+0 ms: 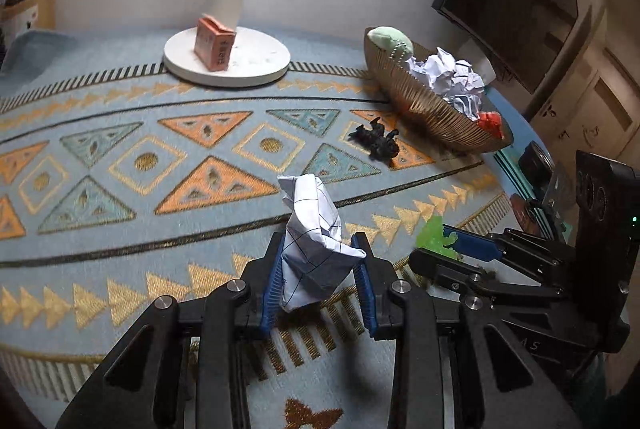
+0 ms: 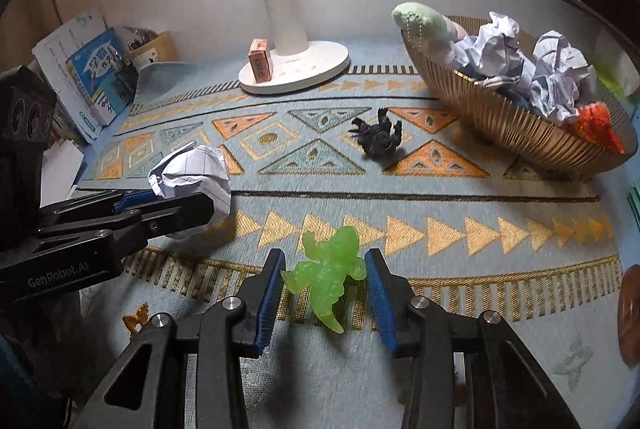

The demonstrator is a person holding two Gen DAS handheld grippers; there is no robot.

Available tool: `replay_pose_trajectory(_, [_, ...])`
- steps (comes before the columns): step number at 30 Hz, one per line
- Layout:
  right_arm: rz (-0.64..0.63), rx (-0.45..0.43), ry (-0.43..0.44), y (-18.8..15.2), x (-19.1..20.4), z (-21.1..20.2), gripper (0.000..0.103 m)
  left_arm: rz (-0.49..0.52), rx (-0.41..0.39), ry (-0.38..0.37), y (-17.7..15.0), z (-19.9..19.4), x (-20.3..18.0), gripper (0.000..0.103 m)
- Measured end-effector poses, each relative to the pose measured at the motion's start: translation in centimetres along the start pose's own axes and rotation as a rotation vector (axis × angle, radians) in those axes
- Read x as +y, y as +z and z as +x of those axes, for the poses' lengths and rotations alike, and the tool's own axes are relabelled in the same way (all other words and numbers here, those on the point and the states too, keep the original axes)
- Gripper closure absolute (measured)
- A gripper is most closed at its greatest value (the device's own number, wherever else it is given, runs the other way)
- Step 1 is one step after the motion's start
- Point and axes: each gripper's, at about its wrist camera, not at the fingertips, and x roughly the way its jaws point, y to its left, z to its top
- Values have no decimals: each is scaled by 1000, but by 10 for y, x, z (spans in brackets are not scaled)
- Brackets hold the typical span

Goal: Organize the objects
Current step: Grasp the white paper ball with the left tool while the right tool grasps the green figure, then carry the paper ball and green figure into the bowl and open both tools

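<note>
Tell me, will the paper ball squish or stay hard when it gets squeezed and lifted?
The paper ball is crumpled lined paper, so it probably squashes a bit between the left tool, which is shut on it. It looks hollow and creased, so likely very light. Its rough folds should keep it from slipping.

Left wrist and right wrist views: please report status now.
Left tool shut on paper ball. Right tool shut on green dinosaur. Basket already holds crumpled paper. Black dinosaur lies before it.
</note>
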Motion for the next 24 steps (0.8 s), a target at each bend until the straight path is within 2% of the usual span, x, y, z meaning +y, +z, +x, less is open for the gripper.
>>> replay_pose_trajectory(3, [3, 14, 11, 1, 0, 4, 62, 11, -50, 19, -1, -4, -2, 74])
replay_pose_trajectory(5, [8, 12, 27, 0, -1, 3, 55, 34, -49, 32, -3, -4, -6, 74])
replay_pose_trajectory(7, [-3, 12, 26, -1, 1, 2, 40, 62, -49, 44, -4, -4, -11, 74])
replay_pose_trajectory(12, [-30, 17, -5, -1, 8, 6, 39, 70, -52, 48, -4, -4, -12, 74])
replay_pose_trajectory(14, [-30, 11, -5, -1, 8, 5, 44, 63, -48, 44, -4, -4, -10, 74])
replay_pose_trajectory(15, [-33, 10, -8, -2, 8, 5, 56, 62, -46, 46, -4, -3, -10, 74])
replay_pose_trajectory(16, [-35, 4, -13, -2, 10, 5, 63, 63, -44, 50, -4, -3, -10, 74])
replay_pose_trajectory(20, [-40, -12, -22, -2, 12, 2, 63, 69, -14, 73, -3, 3, -11, 74])
replay_pose_trajectory(24, [-10, -84, 38, -1, 4, -15, 63, 86, -4, 94, -2, 4, -16, 76])
